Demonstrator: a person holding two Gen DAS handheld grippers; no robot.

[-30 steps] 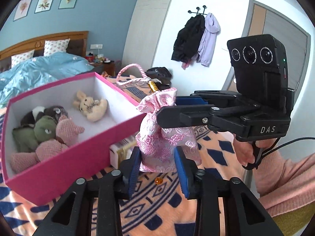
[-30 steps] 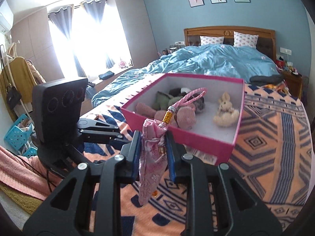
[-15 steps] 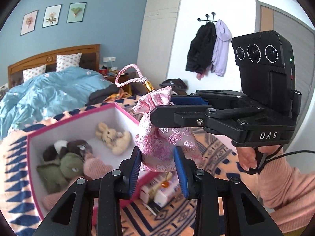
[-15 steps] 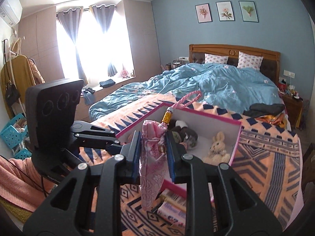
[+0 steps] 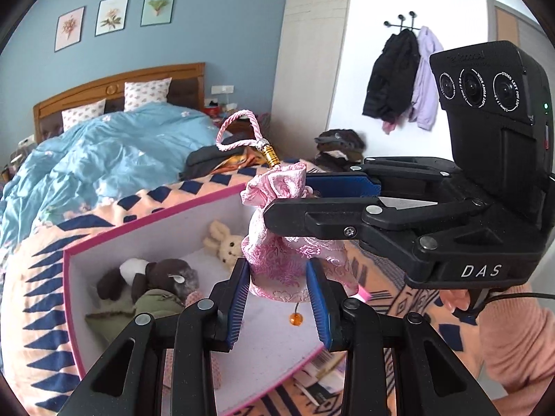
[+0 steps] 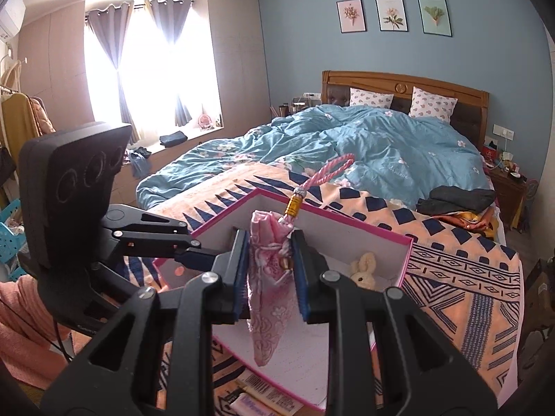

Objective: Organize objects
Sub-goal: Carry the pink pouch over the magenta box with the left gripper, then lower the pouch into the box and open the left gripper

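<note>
**Pouch over the box, pinched at the neck**

Held in the air above the open box (image 5: pixel 138 239), not yet inside: one pink brocade pouch (image 5: pixel 281 260). Pinched just under its gathered mouth by the right gripper (image 6: pixel 269 253), closed tight on the cloth. Probably gripped there because the neck is the narrowest and firmest part, which leaves the soft body to hang straight down. Seen edge-on from the right wrist, so flat and most likely near empty.

Flanked low down by the left gripper (image 5: pixel 277 270), one blue pad on each side of the pouch's bottom. Pressing the cloth or only bracketing it: cannot tell. Likely placed there to steady the hanging end and steer it, not to carry it.

Sticking up and away from both tools: the cord (image 5: pixel 236 128) with its gold bead (image 5: pixel 269 154). Kept clear that way, so nothing to snag at release. Dangling under the pouch: a small orange bead (image 5: pixel 296 319), above the box floor.

Already in the box: a pale rabbit (image 5: pixel 223 242) by the far wall and a heap of darker toys (image 5: pixel 156 274) at one end. Bare white floor between and in front of them, directly below the pouch, and so a sensible drop spot.

Judged as the placing step, nearly done: lower, let go, withdraw. Main risk: the limp cloth or the orange bead catching on a pad as the right gripper opens.

Under the box, a patterned blanket (image 6: pixel 468 294) on the bed.
</note>
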